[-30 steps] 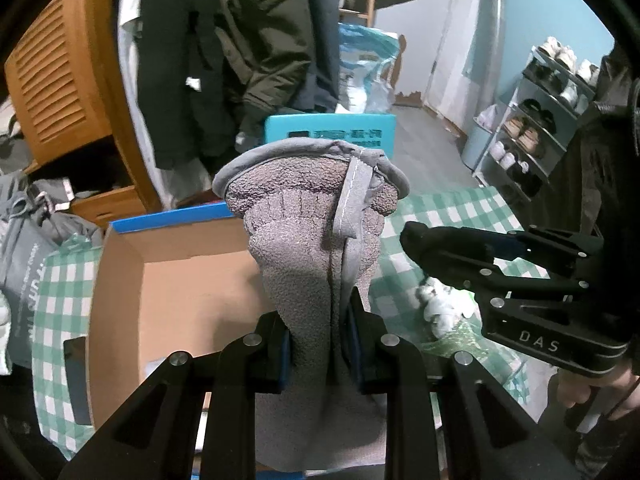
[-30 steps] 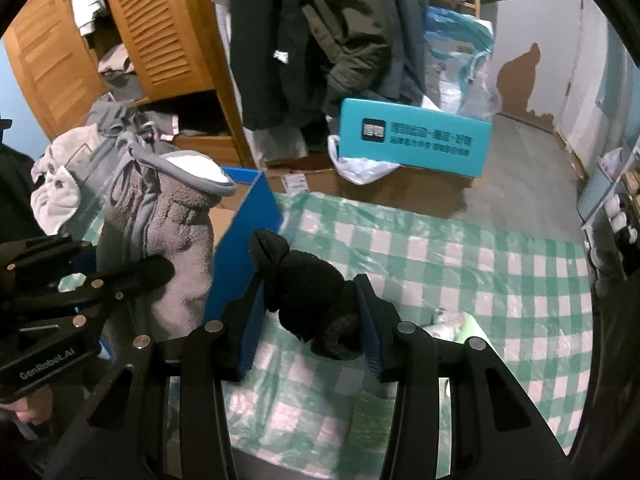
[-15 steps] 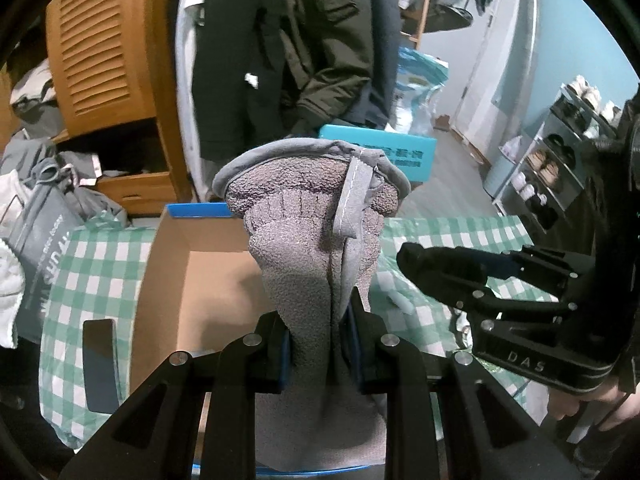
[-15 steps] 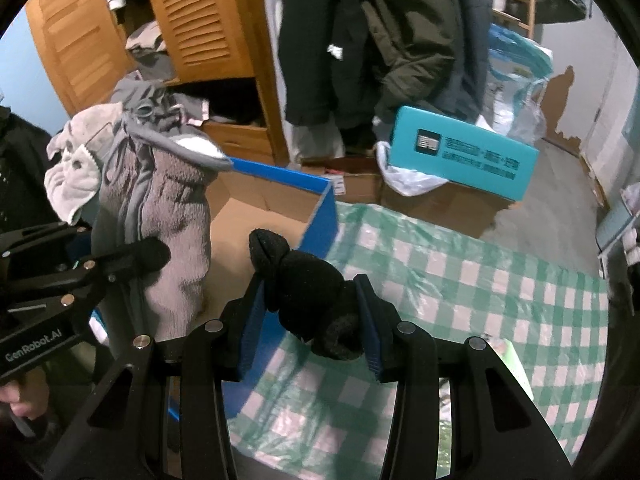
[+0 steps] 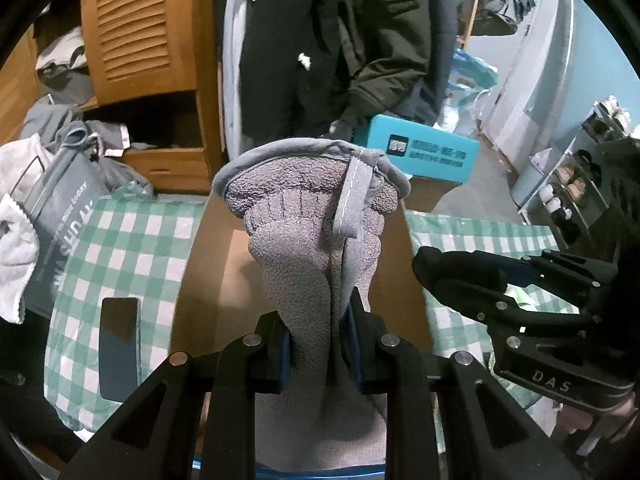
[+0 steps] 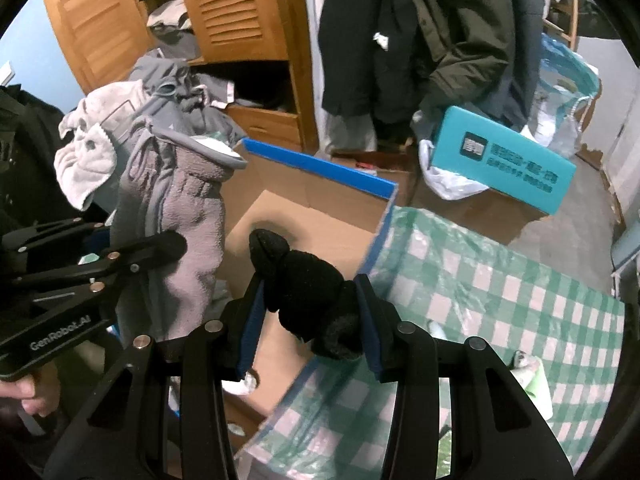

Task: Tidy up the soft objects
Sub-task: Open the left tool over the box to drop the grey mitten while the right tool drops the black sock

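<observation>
Fleece of a grey glove [image 5: 316, 248] was clamped between the blue pads of the left gripper [image 5: 318, 332], with the jaws nearly closed on the fabric. The glove was held upright, cuff uppermost, with a pale loop hanging from the cuff at 1 o'clock. In the left wrist view the glove was seen directly in front of an open cardboard box [image 5: 208, 280], whose brown floor was visible at 9 o'clock and at 3 o'clock of the fleece. Whether the glove touched the box could not be told.

A black knitted item [image 6: 308, 284] was gripped by the right gripper [image 6: 310, 320], the jaws being held partly apart by its bulk. In the right wrist view it was seen against the box [image 6: 320, 216], close to the blue-edged wall at 2 o'clock of the item. The left gripper [image 6: 160, 248] and the grey glove [image 6: 188, 220] were seen at 9 o'clock.

The box was set on a table covered by a green checked cloth [image 5: 116, 248]. A dark flat phone [image 5: 118, 348] was seen on the cloth at 8 o'clock in the left view. The right gripper [image 5: 460, 272] was seen at 3 o'clock there. A teal carton [image 6: 500, 160] was seen beyond the table at 1 o'clock, with dark coats [image 6: 400, 40] hung above it.
</observation>
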{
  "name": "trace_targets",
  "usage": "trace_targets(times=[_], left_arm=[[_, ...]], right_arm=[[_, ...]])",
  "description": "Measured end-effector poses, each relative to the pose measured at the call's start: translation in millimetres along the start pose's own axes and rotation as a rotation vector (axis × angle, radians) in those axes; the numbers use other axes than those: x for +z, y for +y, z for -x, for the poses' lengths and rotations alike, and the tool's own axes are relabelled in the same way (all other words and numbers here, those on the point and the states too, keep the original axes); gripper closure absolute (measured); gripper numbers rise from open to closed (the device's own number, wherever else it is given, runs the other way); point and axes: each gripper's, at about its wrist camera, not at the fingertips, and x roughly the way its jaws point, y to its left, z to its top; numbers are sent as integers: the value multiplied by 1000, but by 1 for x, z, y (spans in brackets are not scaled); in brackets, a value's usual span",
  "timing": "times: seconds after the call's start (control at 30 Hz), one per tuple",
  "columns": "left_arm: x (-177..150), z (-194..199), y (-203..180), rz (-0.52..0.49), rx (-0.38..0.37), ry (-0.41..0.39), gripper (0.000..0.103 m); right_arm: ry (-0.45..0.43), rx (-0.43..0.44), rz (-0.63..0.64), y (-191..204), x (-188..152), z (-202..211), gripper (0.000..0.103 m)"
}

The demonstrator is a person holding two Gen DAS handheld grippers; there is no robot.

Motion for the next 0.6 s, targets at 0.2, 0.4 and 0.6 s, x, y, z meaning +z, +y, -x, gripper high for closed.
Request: trace_targets(times=[0.2,0.4,0.6], left_arm=[[-3,-7,8,12,7,22,80],[-5,-14,12,19,18,40,75],[-6,-17,16,34,28,55,61]], right_arm=[[24,25,6,12,2,-13,60],[44,35,11,16,2,-21,60],[44,44,16,18,4,-24,52]])
